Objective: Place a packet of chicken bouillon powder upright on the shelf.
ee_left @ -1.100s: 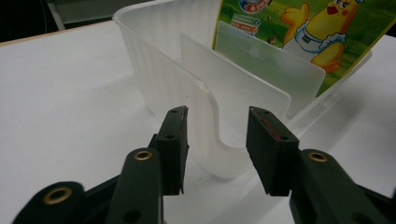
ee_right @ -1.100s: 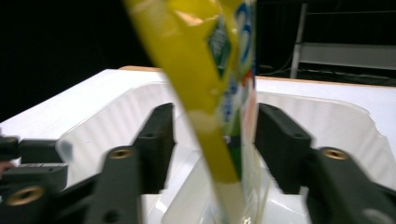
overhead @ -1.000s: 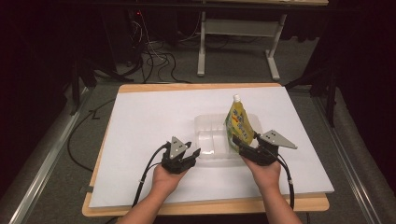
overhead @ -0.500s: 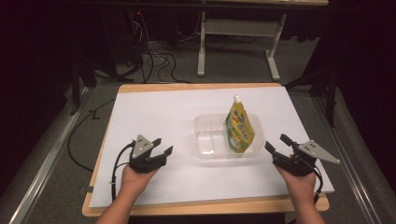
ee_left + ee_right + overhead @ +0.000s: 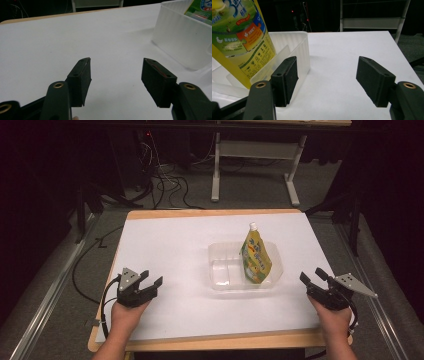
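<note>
High view: my left gripper (image 5: 150,283) lower left, right gripper (image 5: 310,278) lower right — both wide, empty; pouch (image 5: 256,257) upright in tray (image 5: 220,265), centre-right.

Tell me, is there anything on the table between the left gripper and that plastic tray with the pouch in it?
Nothing. In the high view, only bare white tabletop lies between the left gripper and the tray holding the pouch.

A white-topped table (image 5: 165,245) carries a clear plastic tray (image 5: 220,270).
</note>
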### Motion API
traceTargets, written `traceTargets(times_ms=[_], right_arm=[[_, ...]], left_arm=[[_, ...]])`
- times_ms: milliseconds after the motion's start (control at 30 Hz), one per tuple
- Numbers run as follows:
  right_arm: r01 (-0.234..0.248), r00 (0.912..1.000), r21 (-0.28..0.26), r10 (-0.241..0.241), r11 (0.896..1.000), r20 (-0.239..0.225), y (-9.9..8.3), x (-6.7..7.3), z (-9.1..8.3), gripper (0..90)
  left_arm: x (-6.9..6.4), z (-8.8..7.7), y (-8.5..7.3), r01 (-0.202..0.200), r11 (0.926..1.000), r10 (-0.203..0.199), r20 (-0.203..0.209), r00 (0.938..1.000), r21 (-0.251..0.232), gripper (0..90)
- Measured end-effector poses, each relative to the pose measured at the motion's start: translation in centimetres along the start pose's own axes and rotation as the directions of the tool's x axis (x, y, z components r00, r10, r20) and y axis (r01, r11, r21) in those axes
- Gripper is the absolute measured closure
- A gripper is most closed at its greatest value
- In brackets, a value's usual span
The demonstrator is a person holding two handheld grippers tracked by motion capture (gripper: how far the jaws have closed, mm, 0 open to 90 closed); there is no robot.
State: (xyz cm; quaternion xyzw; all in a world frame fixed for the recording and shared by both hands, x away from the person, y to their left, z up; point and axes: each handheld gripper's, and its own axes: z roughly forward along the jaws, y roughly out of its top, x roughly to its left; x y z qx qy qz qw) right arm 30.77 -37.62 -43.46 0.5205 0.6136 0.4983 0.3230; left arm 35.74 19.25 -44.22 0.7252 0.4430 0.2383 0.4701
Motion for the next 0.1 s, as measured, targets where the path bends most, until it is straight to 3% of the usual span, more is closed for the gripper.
traceTargets(times_ms=[100], right_arm=[[-0.010, 0.9999, -0.002, 0.010, 1.000, 0.006, 0.00, 0.04, -0.05, 34.8]], left_arm=[[0.11, -0.01, 0.11, 0.010, 1.0000, -0.010, 0.011, 0.9999, 0.000, 41.3]])
